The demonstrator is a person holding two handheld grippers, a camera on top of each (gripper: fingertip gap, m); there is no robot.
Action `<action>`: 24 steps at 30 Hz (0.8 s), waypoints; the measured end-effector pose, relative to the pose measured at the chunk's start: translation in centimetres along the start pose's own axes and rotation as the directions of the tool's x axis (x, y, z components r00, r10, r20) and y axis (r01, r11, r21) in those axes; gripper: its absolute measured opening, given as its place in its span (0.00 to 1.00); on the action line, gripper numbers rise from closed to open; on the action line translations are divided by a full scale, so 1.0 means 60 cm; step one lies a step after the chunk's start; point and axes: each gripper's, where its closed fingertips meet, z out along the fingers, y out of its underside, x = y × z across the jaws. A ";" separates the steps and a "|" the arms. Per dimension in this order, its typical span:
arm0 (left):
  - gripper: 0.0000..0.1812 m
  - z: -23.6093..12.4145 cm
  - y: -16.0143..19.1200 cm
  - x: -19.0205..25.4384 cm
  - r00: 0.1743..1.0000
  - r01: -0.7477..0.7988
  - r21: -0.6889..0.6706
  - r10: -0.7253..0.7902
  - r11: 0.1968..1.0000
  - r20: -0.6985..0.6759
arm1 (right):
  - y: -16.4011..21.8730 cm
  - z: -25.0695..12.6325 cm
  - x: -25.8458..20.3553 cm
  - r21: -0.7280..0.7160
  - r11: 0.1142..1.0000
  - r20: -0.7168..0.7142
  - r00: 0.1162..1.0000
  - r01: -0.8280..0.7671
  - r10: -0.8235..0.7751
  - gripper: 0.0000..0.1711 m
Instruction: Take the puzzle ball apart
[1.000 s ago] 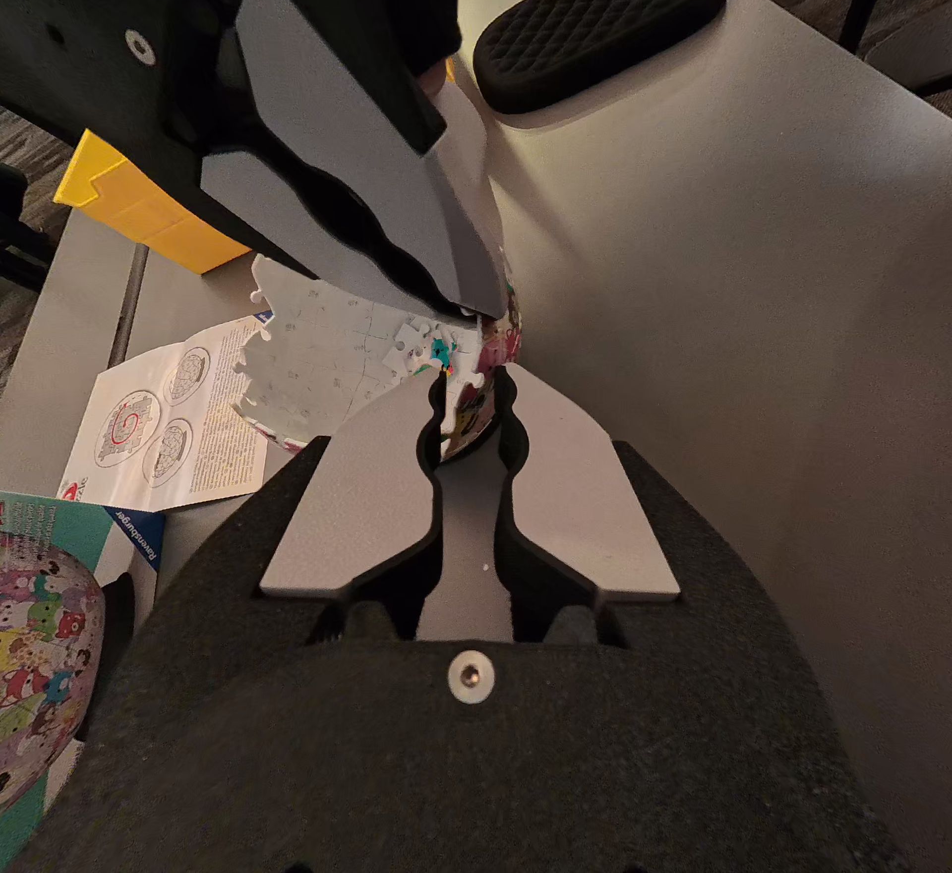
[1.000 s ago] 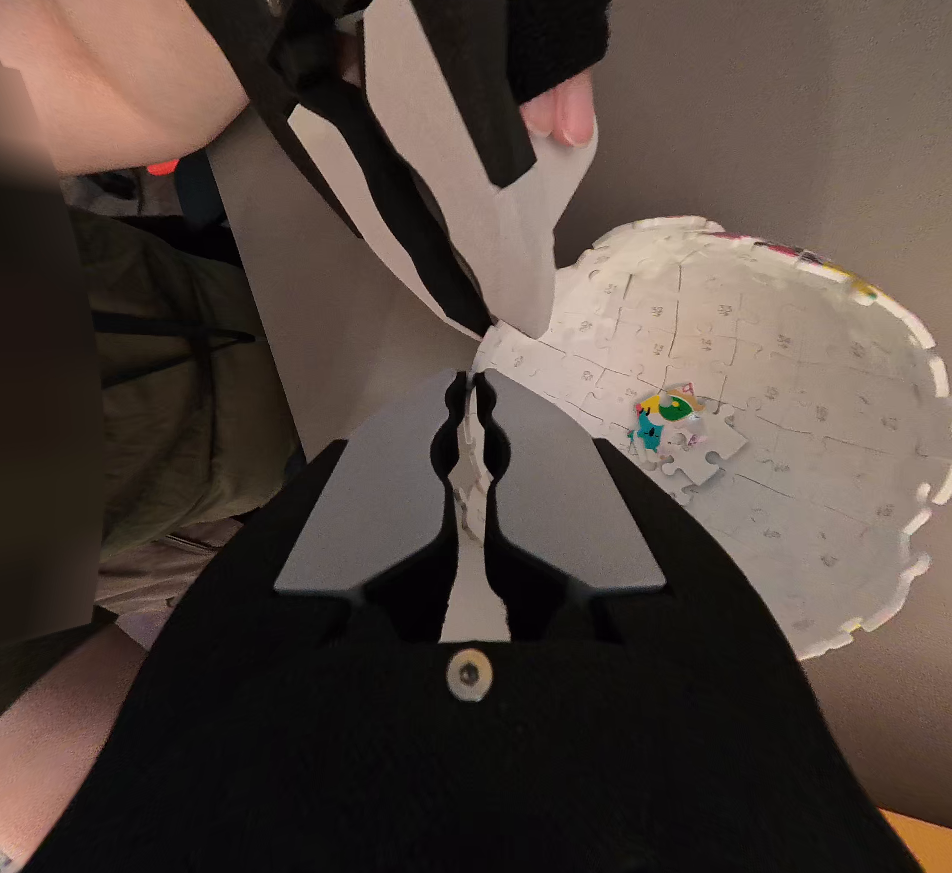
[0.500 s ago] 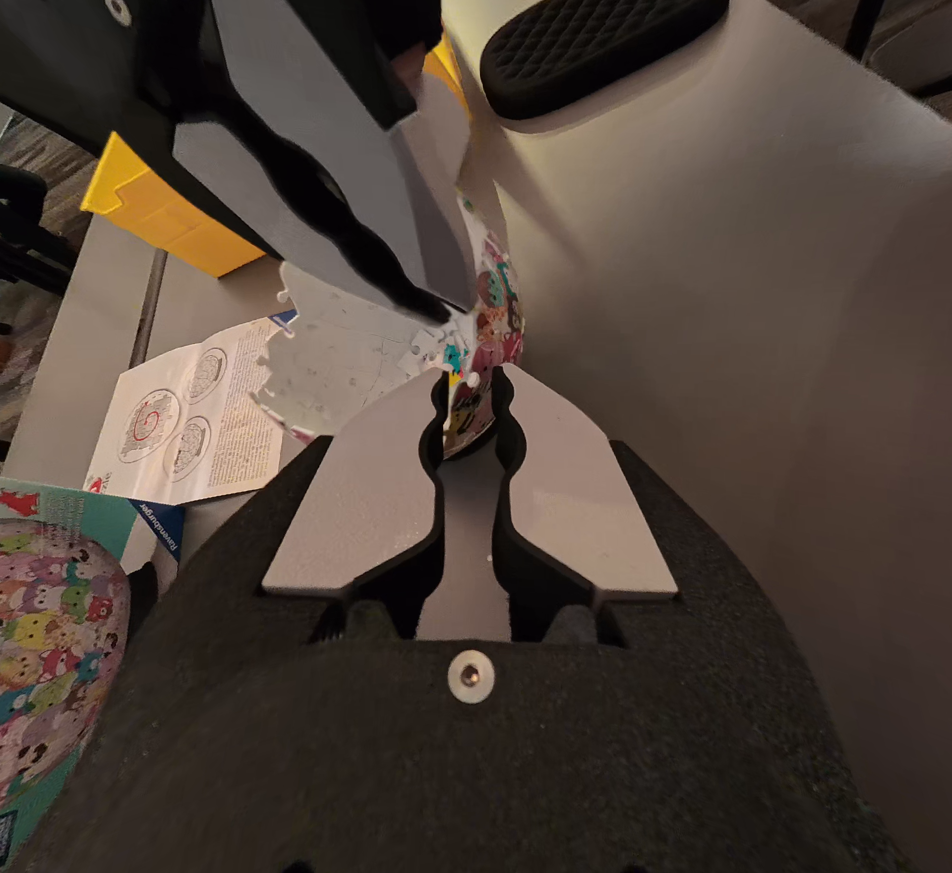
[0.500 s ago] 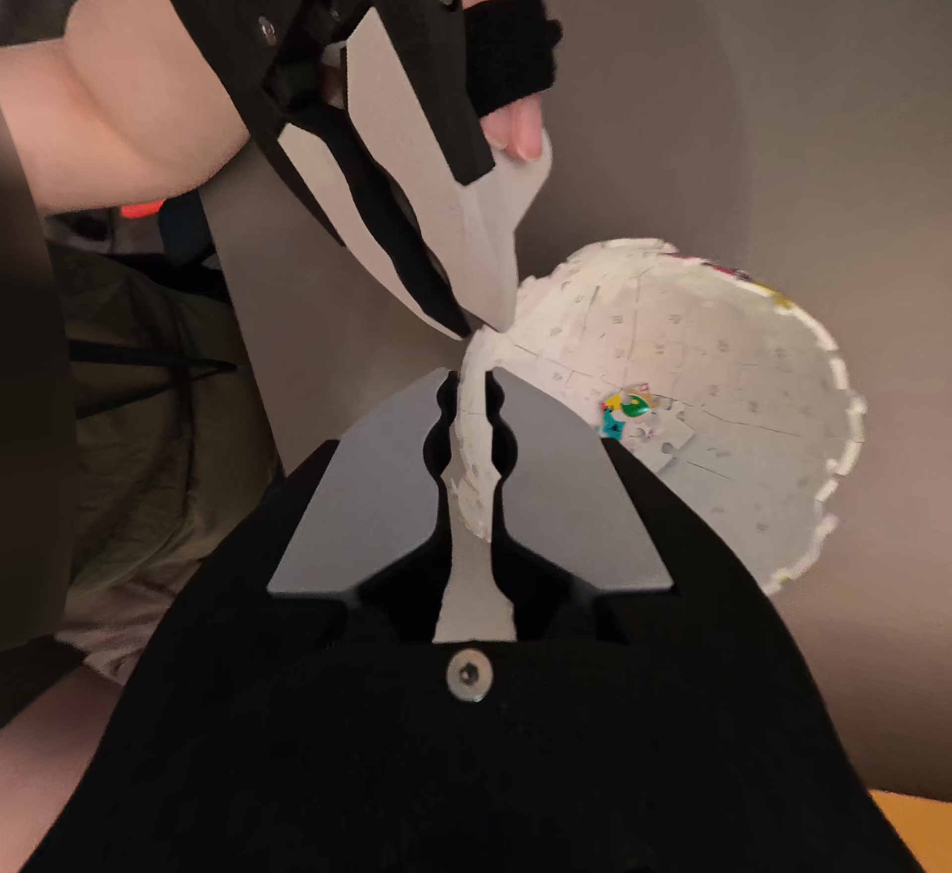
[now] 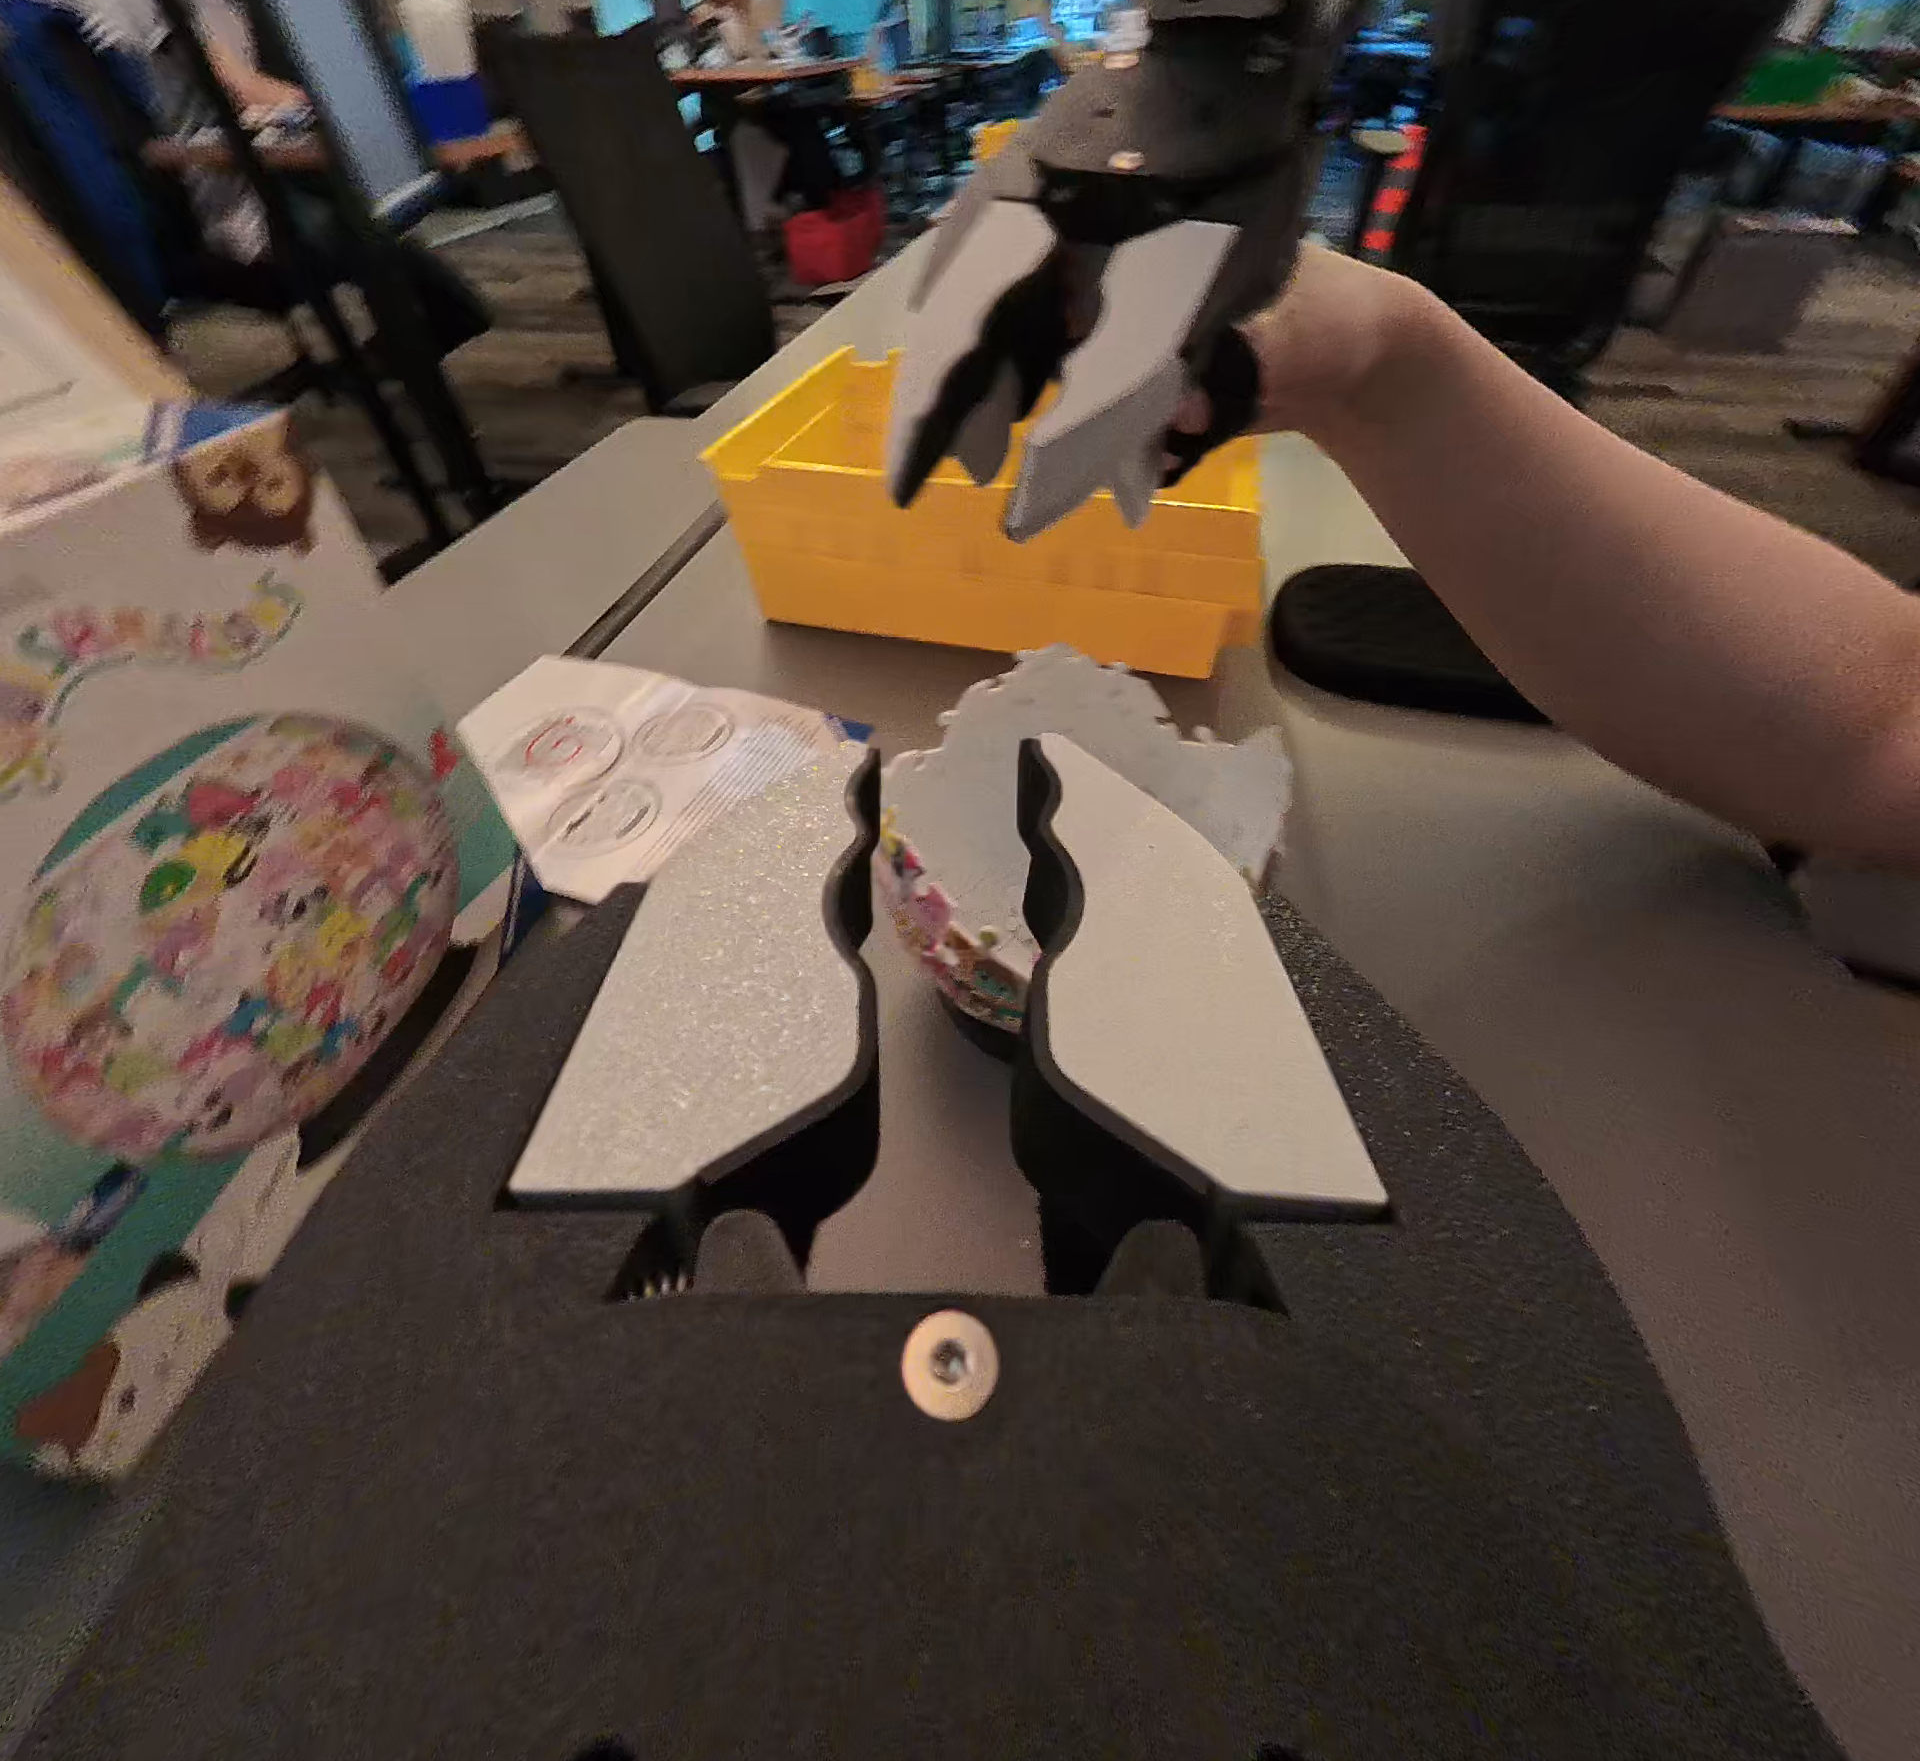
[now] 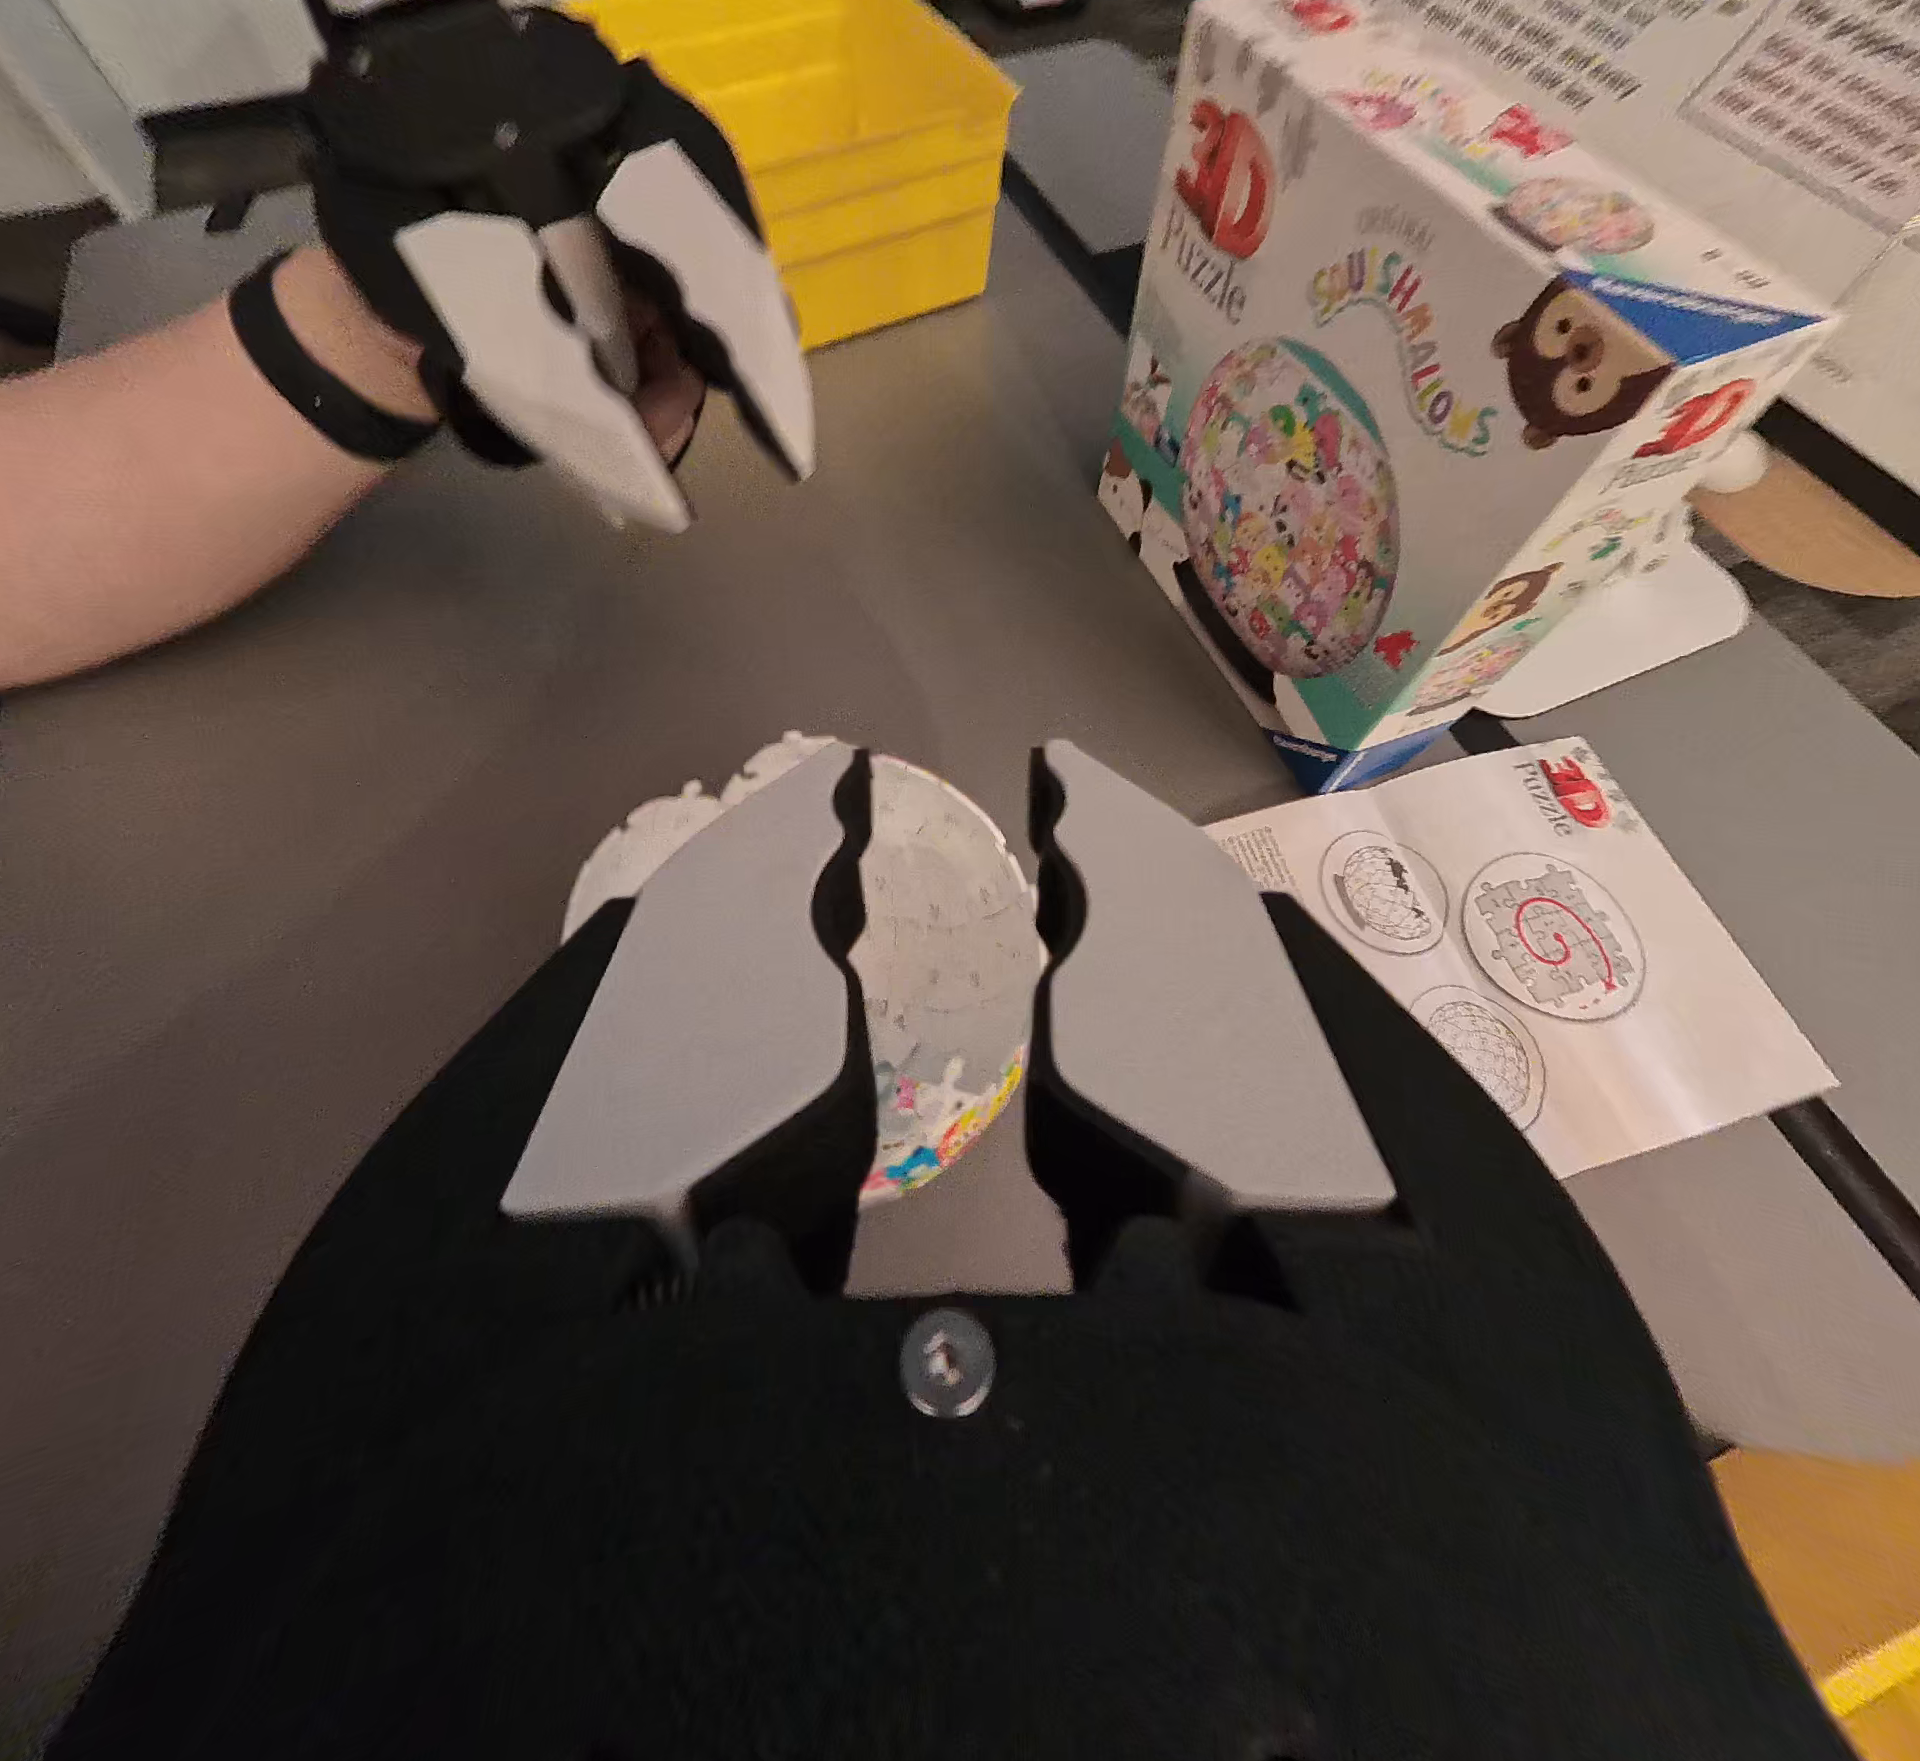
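Both grippers' fingers (image 5: 727, 963) spread, empty, above the half puzzle ball (image 6: 935, 963); yellow bin (image 6: 862, 142), puzzle box (image 6: 1403, 423), leaflet (image 6: 1507, 942) nearby.

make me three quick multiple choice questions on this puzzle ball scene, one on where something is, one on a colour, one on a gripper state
1. Where does the instruction leaflet lie?
A. flat on the table, in front of the puzzle box
B. inside the bin
C. on top of the box

2. What colour is the bin?
A. blue
B. yellow
C. red

3. How do the left gripper and right gripper stand?
A. both shut on the shell
B. only one open
C. both open, nothing held

Answers:
1 A, the leaflet is spread on the table by the box's lower corner.
2 B, the bin's walls are plainly yellow.
3 C, each has a wide gap between its jaws, and the puzzle ball shell sits apart from them.
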 end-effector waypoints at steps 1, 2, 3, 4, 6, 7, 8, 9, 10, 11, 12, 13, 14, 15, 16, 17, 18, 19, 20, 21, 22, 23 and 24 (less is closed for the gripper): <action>0.14 0.003 0.004 -0.014 0.998 0.051 -0.018 -0.050 0.999 0.039 | 0.006 0.005 0.003 -0.030 0.999 0.025 0.999 0.026 -0.026 0.13; 0.14 0.005 0.013 -0.024 0.993 0.095 -0.051 -0.091 0.994 0.070 | 0.012 0.009 0.008 -0.059 0.996 0.034 0.997 0.066 -0.064 0.12; 0.14 0.009 0.020 -0.027 0.990 0.121 -0.079 -0.115 0.990 0.077 | 0.016 0.013 0.009 -0.085 0.991 0.056 0.993 0.107 -0.102 0.11; 0.14 0.014 0.026 -0.025 0.989 0.135 -0.098 -0.128 0.986 0.074 | 0.019 0.017 0.007 -0.108 0.984 0.089 0.988 0.138 -0.129 0.11; 0.16 0.026 0.035 -0.023 0.988 0.143 -0.139 -0.133 0.980 0.084 | 0.025 0.027 0.008 -0.156 0.972 0.139 0.978 0.175 -0.154 0.11; 0.17 0.032 0.040 -0.019 0.987 0.148 -0.164 -0.136 0.975 0.083 | 0.028 0.033 0.008 -0.180 0.963 0.159 0.972 0.199 -0.171 0.11; 0.19 0.037 0.045 -0.017 0.987 0.149 -0.192 -0.134 0.970 0.090 | 0.031 0.040 0.007 -0.193 0.952 0.182 0.962 0.236 -0.202 0.11; 0.19 0.040 0.052 -0.021 0.985 0.148 -0.225 -0.123 0.963 0.120 | 0.033 0.047 0.010 -0.208 0.939 0.196 0.952 0.274 -0.235 0.11; 0.20 0.041 0.057 -0.026 0.983 0.145 -0.257 -0.109 0.956 0.150 | 0.031 0.052 0.016 -0.221 0.935 0.199 0.951 0.277 -0.235 0.11; 0.20 0.042 0.060 -0.025 0.983 0.141 -0.282 -0.100 0.949 0.156 | 0.028 0.055 0.010 -0.215 0.938 0.235 0.946 0.273 -0.222 0.11; 0.20 0.043 0.063 -0.021 0.984 0.139 -0.304 -0.097 0.942 0.151 | 0.026 0.057 0.004 -0.204 0.936 0.267 0.936 0.289 -0.231 0.11; 0.20 0.044 0.067 -0.018 0.985 0.137 -0.328 -0.093 0.935 0.147 | 0.026 0.059 0.003 -0.186 0.933 0.275 0.927 0.310 -0.253 0.11; 0.20 0.045 0.072 -0.020 0.985 0.133 -0.352 -0.083 0.927 0.154 | 0.024 0.061 0.001 -0.163 0.935 0.286 0.922 0.315 -0.260 0.11; 0.20 0.048 0.077 -0.023 0.984 0.125 -0.373 -0.067 0.919 0.164 | 0.024 0.064 0.000 -0.153 0.936 0.293 0.919 0.317 -0.264 0.11; 0.20 0.051 0.084 -0.027 0.984 0.111 -0.399 -0.045 0.910 0.171 | 0.027 0.068 0.004 -0.150 0.935 0.290 0.918 0.321 -0.269 0.11; 0.20 0.054 0.091 -0.032 0.983 0.099 -0.423 -0.023 0.901 0.182 | 0.034 0.072 0.005 -0.155 0.935 0.299 0.917 0.320 -0.264 0.11; 0.20 0.058 0.098 -0.038 0.981 0.094 -0.443 -0.007 0.891 0.195 | 0.040 0.077 0.004 -0.162 0.935 0.316 0.914 0.317 -0.255 0.11; 0.20 0.062 0.104 -0.043 0.979 0.100 -0.458 -0.004 0.883 0.205 | 0.047 0.082 0.005 -0.171 0.933 0.327 0.911 0.317 -0.250 0.10; 0.19 0.064 0.108 -0.047 0.977 0.117 -0.468 -0.017 0.876 0.213 | 0.054 0.088 0.007 -0.185 0.927 0.332 0.909 0.325 -0.252 0.10; 0.17 0.065 0.110 -0.049 0.977 0.138 -0.474 -0.040 0.870 0.211 | 0.061 0.094 0.010 -0.200 0.922 0.336 0.907 0.332 -0.253 0.10; 0.16 0.067 0.107 -0.046 0.978 0.161 -0.467 -0.076 0.870 0.196 | 0.067 0.099 0.011 -0.214 0.917 0.343 0.905 0.337 -0.253 0.09; 0.16 0.071 0.100 -0.040 0.976 0.194 -0.449 -0.128 0.872 0.173 | 0.070 0.103 0.010 -0.219 0.915 0.353 0.902 0.339 -0.250 0.08; 0.16 0.073 0.093 -0.031 0.971 0.237 -0.441 -0.192 0.866 0.145 | 0.073 0.106 0.006 -0.222 0.914 0.369 0.897 0.339 -0.243 0.08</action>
